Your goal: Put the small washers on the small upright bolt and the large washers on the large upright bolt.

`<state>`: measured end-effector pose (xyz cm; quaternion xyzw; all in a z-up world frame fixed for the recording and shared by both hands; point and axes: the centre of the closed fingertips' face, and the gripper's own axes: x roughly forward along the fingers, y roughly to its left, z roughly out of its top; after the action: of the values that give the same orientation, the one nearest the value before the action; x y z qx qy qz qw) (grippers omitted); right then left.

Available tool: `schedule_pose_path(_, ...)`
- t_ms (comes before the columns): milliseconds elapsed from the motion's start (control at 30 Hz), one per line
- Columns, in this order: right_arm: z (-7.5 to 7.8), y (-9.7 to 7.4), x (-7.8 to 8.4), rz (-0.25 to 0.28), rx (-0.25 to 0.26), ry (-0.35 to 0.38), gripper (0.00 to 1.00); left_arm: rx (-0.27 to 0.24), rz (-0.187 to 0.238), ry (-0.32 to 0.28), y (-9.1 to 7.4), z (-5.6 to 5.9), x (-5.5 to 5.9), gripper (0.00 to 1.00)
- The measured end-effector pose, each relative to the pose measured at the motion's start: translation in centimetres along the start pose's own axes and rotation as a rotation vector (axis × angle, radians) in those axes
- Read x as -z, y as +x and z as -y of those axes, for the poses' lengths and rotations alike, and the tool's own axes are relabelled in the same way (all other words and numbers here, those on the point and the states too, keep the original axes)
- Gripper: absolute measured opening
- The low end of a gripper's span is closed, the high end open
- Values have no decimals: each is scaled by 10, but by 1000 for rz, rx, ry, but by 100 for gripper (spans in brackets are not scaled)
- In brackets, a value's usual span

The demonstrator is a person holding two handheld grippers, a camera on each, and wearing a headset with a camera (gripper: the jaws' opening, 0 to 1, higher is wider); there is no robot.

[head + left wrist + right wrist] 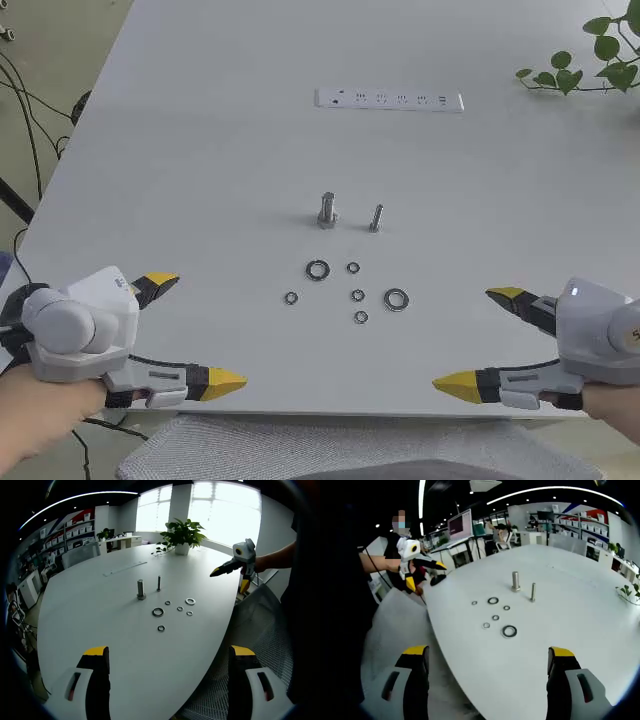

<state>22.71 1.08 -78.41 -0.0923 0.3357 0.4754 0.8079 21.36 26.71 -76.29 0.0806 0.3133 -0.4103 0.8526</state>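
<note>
Six washers lie flat and loose on the white surface (pixel 200 150), scattered just in front of the two bolts and none touching another. Of the two large washers (pixel 318 269), one sits in front of the large bolt (pixel 327 211) and the other nearer the person, to the right. The four small washers (pixel 358 295) lie between and around them. They look like thin steel rings: light, stiff, smooth and flush with the top, so probably slippery and hard to get a tip under. The surest hold, I judge, is a pinch across the ring from rim to rim, or one tip through the hole to tilt an edge up first. The large bolt and the small bolt (pixel 376 218) stand upright on their heads, side by side but apart. A careless knock could topple them, the slim one sooner.

The left claw (pixel 205 330) and the right claw (pixel 464 338) hover at the near edge, each spread wide and grasping nothing, well apart from the washers.

The surface is pale, matte and mostly bare. A power strip (pixel 389 99) lies farther back and plant leaves (pixel 600 60) reach in at the far right. Around it is an open office with bright windows (pixel 220 505) and shelves (pixel 75 530)
</note>
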Motion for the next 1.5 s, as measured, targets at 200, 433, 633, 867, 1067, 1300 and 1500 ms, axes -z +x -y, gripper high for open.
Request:
schedule_pose_path(200,1,1,1,0,1,5,96,1,2,4,-1,1,-1,95)
schedule_pose_path(433,0,3,5,-15,-4,1,96,-3,-1,-12,-1,0,-2,96)
schedule_pose_path(633,1,2,4,-15,0,-2,95,-2,-4,-11,-1,0,-1,95)
schedule_pose_path(867,4,1,9,-38,6,-12,93,11,3,-2,0,4,-2,95)
schedule_pose_path(1067,4,2,11,-44,3,-11,92,15,5,9,1,6,-4,95)
schedule_pose_path(1300,9,4,12,-52,13,6,90,9,9,7,1,5,-5,95)
schedule_pose_path(1500,11,7,8,-72,9,-18,88,12,8,9,1,6,-5,93)
